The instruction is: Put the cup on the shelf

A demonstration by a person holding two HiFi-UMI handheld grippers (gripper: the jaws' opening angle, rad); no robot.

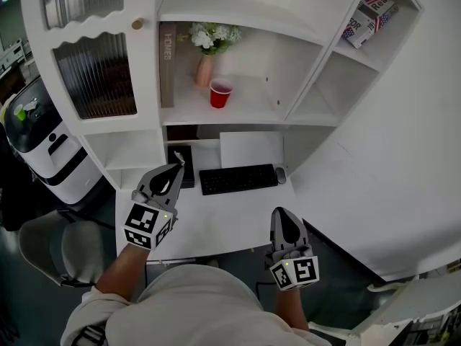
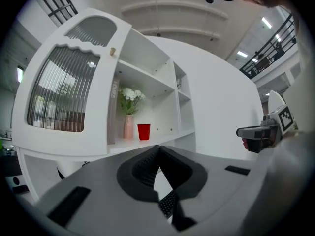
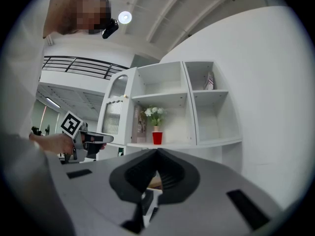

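Note:
A red cup (image 1: 220, 93) stands upright on the white shelf (image 1: 245, 110), just right of a pink vase with white flowers (image 1: 205, 69). The same red cup (image 2: 143, 131) shows in the left gripper view, and the red cup (image 3: 157, 137) in the right gripper view. My left gripper (image 1: 175, 168) hovers over the desk's left side, jaws shut and empty. My right gripper (image 1: 282, 215) is held at the desk's front edge, jaws shut with nothing between them. Both are well short of the cup.
A black keyboard (image 1: 238, 179) and a mouse (image 1: 280, 174) lie on the white desk (image 1: 216, 222). A book (image 1: 167, 63) leans at the shelf's left. Boxes (image 1: 369, 16) sit in the upper right cubby. A ribbed-glass cabinet door (image 1: 94, 74) is left; a grey chair (image 1: 54, 247) is lower left.

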